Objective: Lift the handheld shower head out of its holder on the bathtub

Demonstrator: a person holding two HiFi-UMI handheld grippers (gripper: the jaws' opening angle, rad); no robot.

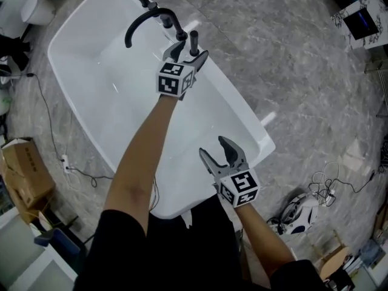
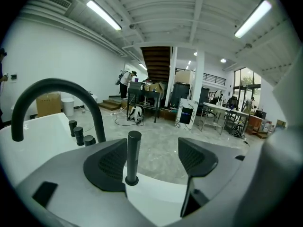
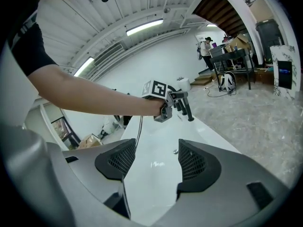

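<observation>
The slim black cylindrical handheld shower head (image 2: 133, 155) is seen standing upright in its holder on the rim of the white bathtub (image 1: 241, 115), beside the black curved faucet spout (image 1: 142, 20), so the lift is not yet begun. The left gripper (image 2: 154, 162) is held around it with jaws spread apart; the wand is placed between them, nearer the left pad, apparently ungripped. Closing and raising are judged to remain. The right gripper (image 1: 217, 153) is held open and empty over the tub's near end.
</observation>
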